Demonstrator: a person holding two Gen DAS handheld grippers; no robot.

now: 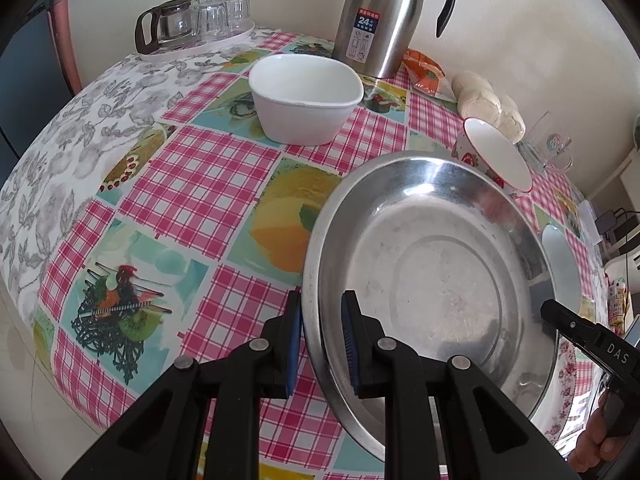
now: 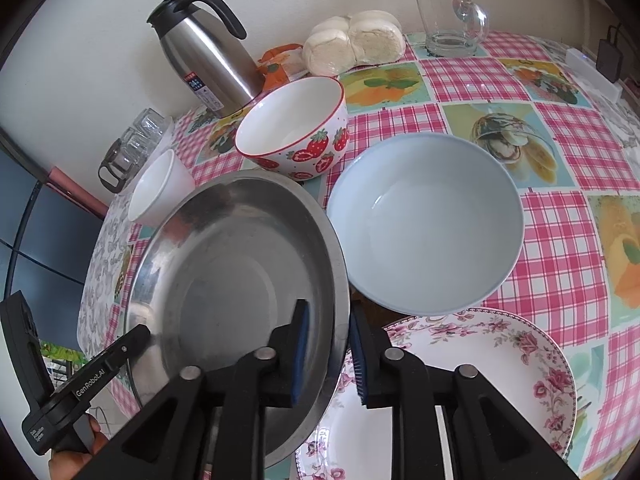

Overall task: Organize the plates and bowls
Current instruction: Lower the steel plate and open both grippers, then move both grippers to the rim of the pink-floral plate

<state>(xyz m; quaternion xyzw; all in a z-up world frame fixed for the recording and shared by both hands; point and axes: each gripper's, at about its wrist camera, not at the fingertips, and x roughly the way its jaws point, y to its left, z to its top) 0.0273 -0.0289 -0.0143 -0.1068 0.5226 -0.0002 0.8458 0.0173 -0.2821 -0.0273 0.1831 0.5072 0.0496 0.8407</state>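
A steel plate (image 1: 432, 264) (image 2: 236, 276) is held between both grippers, partly over a floral plate (image 2: 472, 364) whose edge shows in the left wrist view (image 1: 568, 376). My left gripper (image 1: 322, 340) is shut on the steel plate's left rim. My right gripper (image 2: 330, 354) is shut on its right rim. A light blue bowl (image 2: 428, 224) sits just right of the steel plate. A strawberry bowl (image 2: 296, 132) (image 1: 496, 156) stands behind it. A white square bowl (image 1: 306, 96) (image 2: 160, 188) stands further left.
A steel thermos (image 1: 380, 16) (image 2: 208, 52), a tray of glasses with a glass pot (image 1: 192, 24), wrapped buns (image 2: 356, 42) and a glass mug (image 2: 452, 16) stand along the wall. The checked tablecloth (image 1: 200, 184) covers the table.
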